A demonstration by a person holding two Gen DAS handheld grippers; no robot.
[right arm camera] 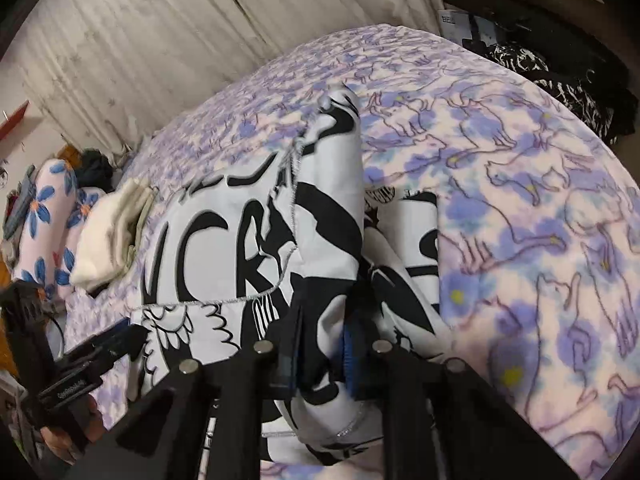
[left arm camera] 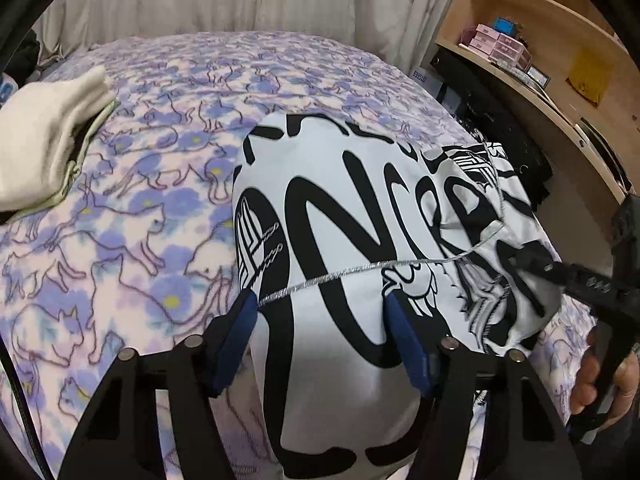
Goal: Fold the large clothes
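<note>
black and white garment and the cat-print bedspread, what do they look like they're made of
Black and white garment: a smooth, thin woven fabric with a matte finish, probably cotton or a blend; it creases sharply and has silvery stitching along its hem. Cat-print bedspread: looks like soft fleece or plush; the print is fuzzy-edged and the surface shows no sheen.

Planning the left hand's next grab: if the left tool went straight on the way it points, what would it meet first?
Most likely the black-and-white printed garment: the left tool stands open right over it, above its silver stitched seam. How close it is cannot be told.
</note>
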